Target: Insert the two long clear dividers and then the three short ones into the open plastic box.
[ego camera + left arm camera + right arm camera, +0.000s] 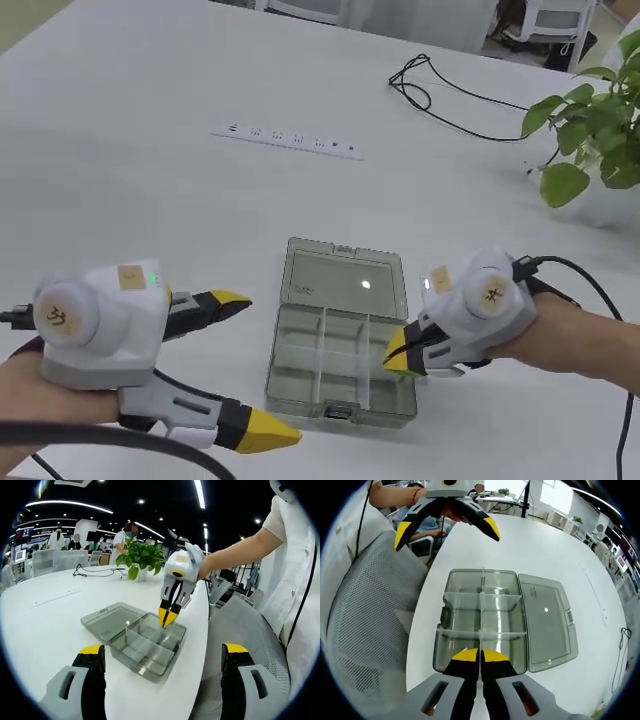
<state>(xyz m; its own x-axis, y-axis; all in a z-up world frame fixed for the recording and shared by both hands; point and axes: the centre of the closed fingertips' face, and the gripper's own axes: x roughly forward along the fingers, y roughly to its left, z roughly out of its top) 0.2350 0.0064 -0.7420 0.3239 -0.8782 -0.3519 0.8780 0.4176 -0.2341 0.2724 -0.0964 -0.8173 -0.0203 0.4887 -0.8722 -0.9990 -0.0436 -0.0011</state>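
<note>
The open clear plastic box [300, 395] lies on the white table, lid [345, 278] folded back flat. Two long clear dividers [482, 594] cross it, with short dividers [482, 612] standing between them. My right gripper [398, 356] points down into the box's right end, over the outer row. Its jaws are shut, and a thin short clear divider [480, 641] appears to run out from between the tips. My left gripper [250, 366] hovers open left of the box, holding nothing. From the left gripper view, the right gripper [167, 617] dips into the box [150, 666].
A white power strip [288, 140] lies further back on the table. A black cable [440, 95] and a potted plant [590, 130] sit at the back right. A grey mesh chair [370, 620] stands past the table edge beside the box.
</note>
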